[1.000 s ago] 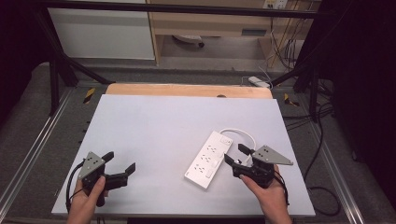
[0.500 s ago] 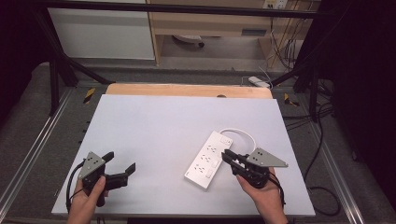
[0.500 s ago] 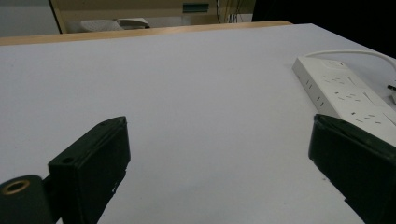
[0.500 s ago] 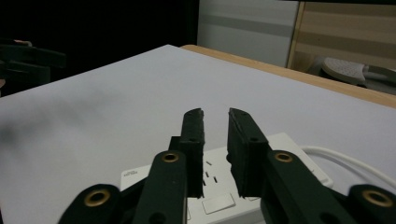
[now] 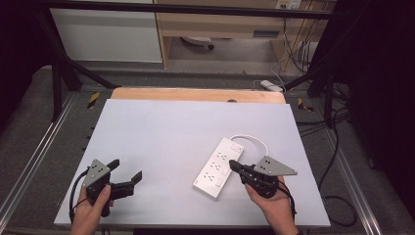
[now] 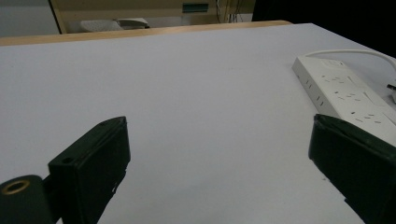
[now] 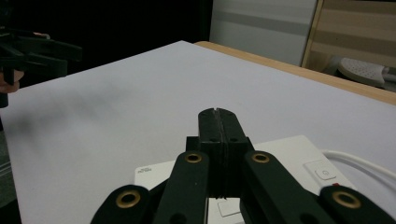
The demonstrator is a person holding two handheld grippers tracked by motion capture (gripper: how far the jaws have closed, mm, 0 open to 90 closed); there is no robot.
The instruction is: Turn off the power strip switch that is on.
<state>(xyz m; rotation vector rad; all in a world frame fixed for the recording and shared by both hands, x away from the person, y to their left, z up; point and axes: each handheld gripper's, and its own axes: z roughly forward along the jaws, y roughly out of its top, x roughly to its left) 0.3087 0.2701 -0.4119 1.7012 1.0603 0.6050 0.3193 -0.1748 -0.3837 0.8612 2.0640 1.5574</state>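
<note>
Fingers pressed together empty on the right gripper (image 5: 234, 165), just closed, above one power strip (image 5: 216, 167); left gripper (image 5: 126, 172) spread wide.

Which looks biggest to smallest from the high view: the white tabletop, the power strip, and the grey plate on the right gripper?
1. Tabletop, by far the largest.
2. Power strip.
3. Grey plate, which sits nearer the camera and so may look bigger than it is.
</note>
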